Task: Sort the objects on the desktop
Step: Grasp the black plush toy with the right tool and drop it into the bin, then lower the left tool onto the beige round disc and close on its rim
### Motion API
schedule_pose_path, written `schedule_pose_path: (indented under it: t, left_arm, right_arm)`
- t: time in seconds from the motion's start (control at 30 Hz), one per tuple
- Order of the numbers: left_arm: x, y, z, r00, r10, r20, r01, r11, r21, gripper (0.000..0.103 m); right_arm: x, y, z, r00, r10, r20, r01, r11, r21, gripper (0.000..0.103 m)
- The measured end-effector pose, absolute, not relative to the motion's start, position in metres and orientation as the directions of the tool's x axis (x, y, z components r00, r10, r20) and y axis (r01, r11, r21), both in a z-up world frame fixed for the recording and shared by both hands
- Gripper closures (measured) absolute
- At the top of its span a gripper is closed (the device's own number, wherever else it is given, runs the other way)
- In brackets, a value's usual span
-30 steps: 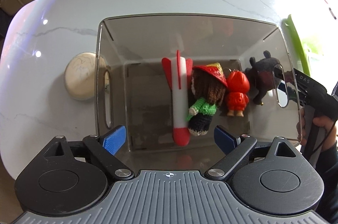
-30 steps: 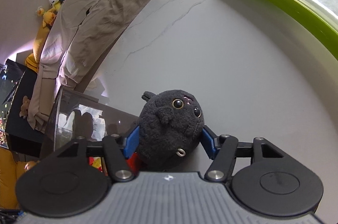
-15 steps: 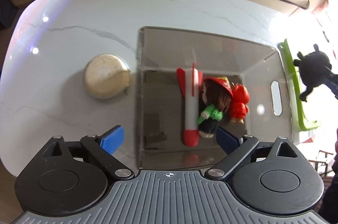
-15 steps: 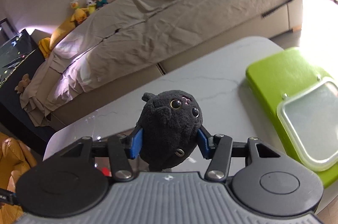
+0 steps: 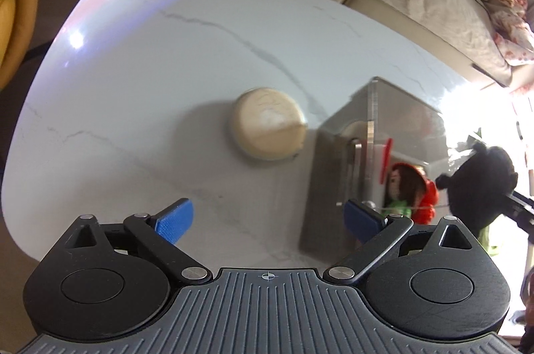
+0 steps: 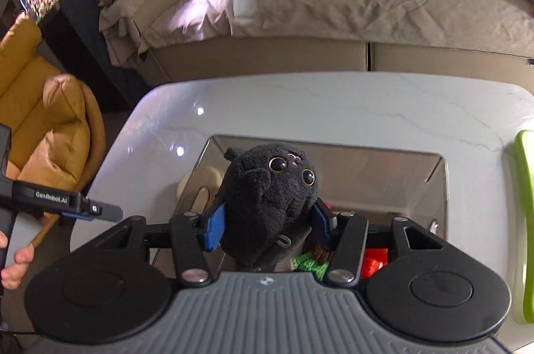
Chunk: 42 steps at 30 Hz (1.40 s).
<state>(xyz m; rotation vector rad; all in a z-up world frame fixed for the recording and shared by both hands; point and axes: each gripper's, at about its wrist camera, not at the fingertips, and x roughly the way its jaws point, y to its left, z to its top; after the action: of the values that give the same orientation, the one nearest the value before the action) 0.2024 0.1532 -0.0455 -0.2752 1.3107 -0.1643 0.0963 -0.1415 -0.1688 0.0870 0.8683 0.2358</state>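
R tongs (image 6: 268, 222) are clamped on the black plush (image 6: 270, 197), blue pads pressing both its sides, holding it above the clear bin (image 6: 434, 184). The bin sits on the white worktop (image 6: 333, 107) w/ a doll (image 5: 405, 187) and a red toy (image 5: 429, 204) inside. L tongs (image 5: 267, 215) have just been opening; they're spread wide w/ nothing between, over bare worktop left of the bin. A beige disc (image 5: 268, 123) lies near the bin's left wall. A green lid (image 6: 525, 220) lies at the worktop's right edge.

glossy marble table (image 5: 160, 87), fuzzy black plush (image 6: 270, 204), clear plastic bin (image 6: 400, 173)
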Motion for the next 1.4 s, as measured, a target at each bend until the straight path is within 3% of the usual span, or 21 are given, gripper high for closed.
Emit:
schedule_pose_path:
  t: [0.23, 0.53, 0.77, 0.87, 1.03, 1.17, 1.3, 1.4]
  left_arm:
    - [0.218, 0.172, -0.09, 0.179, -0.3, -0.937, -0.069, 0.946, -0.316, 0.003]
    - [0.242, 0.17, -0.132, 0.125, -0.368, -0.921, -0.124, 0.916, -0.382, 0.002]
    - [0.259, 0.183, -0.166, 0.096, -0.455, -0.885, -0.321, 0.827, -0.46, 0.0]
    - [0.266, 0.191, -0.178, 0.125, -0.485, -0.866, -0.408, 0.771, -0.49, 0.0]
    - [0.277, 0.168, -0.174, 0.186, -0.331, -0.925, -0.31, 0.873, -0.375, 0.0]
    - [0.28, 0.156, -0.18, 0.171, -0.387, -0.906, -0.301, 0.855, -0.422, 0.0]
    - [0.284, 0.15, -0.187, 0.147, -0.401, -0.904, -0.315, 0.847, -0.427, 0.0]
    - [0.292, 0.148, -0.198, 0.13, -0.432, -0.893, -0.346, 0.824, -0.449, 0.0]
  right_arm:
    - [0.115, -0.075, -0.224, 0.502, 0.141, -0.854, -0.232, 0.972, 0.024, 0.047]
    - [0.131, -0.036, -0.266, 0.398, 0.042, -0.916, -0.324, 0.941, -0.098, 0.045]
    - [0.142, -0.031, -0.275, 0.32, 0.025, -0.947, -0.323, 0.943, -0.084, 0.035]
    - [0.148, -0.028, -0.266, 0.347, 0.022, -0.938, -0.345, 0.933, -0.106, 0.029]
    - [0.144, -0.018, -0.239, 0.417, 0.011, -0.909, -0.39, 0.905, -0.168, 0.028]
    - [0.144, 0.001, -0.198, 0.508, 0.026, -0.861, -0.432, 0.873, -0.228, 0.028]
    - [0.155, 0.03, -0.159, 0.561, 0.047, -0.827, -0.457, 0.85, -0.262, 0.018]
    - [0.165, 0.048, -0.146, 0.592, 0.051, -0.804, -0.469, 0.833, -0.292, 0.016]
